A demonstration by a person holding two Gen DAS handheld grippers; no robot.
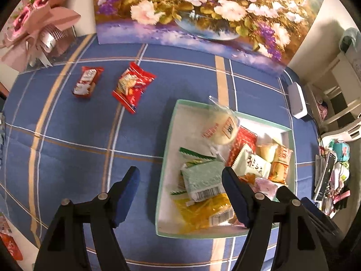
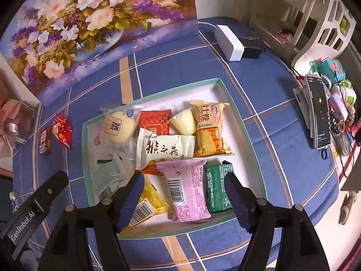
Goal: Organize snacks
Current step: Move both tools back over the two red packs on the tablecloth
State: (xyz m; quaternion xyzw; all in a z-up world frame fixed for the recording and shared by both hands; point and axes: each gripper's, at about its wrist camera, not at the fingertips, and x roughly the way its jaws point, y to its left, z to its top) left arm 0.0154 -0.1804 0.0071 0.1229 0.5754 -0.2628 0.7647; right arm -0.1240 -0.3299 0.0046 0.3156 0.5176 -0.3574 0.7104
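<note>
A shallow white tray with a green rim (image 1: 168,149) (image 2: 239,135) lies on the blue plaid cloth and holds several wrapped snacks. Among them are a round bun in clear wrap (image 1: 223,128) (image 2: 119,126), a pink packet (image 2: 187,189) and a dark green packet (image 2: 217,185). Two red packets (image 1: 86,82) (image 1: 133,85) lie on the cloth left of the tray. My left gripper (image 1: 180,174) hangs open above the tray's left rim, empty. My right gripper (image 2: 182,180) is open above the pink packet, its pads clear of it.
A floral painting (image 1: 191,11) leans against the wall behind the table. A pink bouquet (image 1: 33,27) sits at the back left and a white box (image 2: 230,43) at the back right. A phone on a stand (image 2: 318,115) and clutter lie beyond the table's right edge.
</note>
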